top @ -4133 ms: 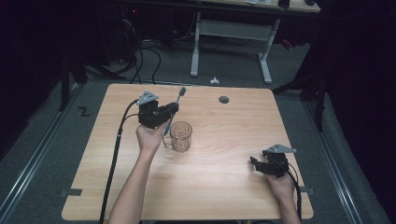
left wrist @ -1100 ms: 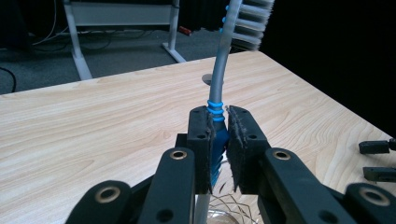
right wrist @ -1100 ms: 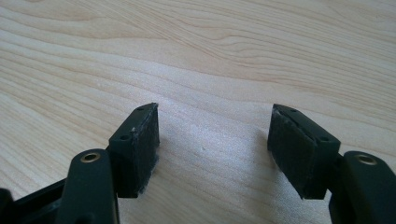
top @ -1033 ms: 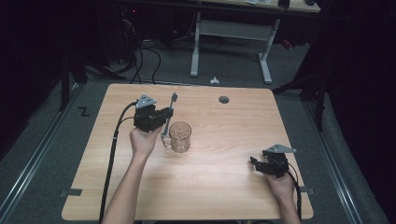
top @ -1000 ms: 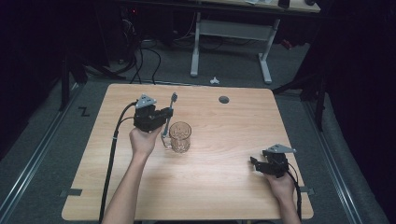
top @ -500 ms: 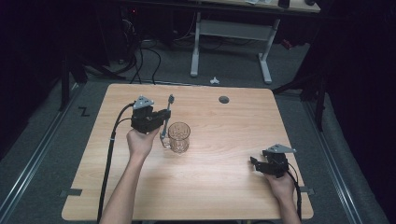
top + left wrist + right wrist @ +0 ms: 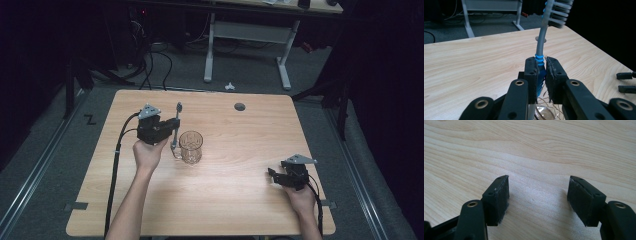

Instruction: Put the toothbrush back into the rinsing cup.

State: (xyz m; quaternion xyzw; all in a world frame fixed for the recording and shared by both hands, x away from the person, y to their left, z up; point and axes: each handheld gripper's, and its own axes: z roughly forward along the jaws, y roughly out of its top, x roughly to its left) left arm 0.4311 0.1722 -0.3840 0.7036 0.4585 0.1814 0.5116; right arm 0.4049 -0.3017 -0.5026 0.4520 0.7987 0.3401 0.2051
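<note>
Unmarked toothbrush clamped in left hand-held gripper.

high view overhead; gripper views close, table shared

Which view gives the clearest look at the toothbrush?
The left gripper view: the toothbrush rises close up, its grey and blue handle clamped between the left gripper jaws, bristles at the top. In the high view it is a thin grey stick beside the glass mug. The right gripper view looks at the table.
</note>
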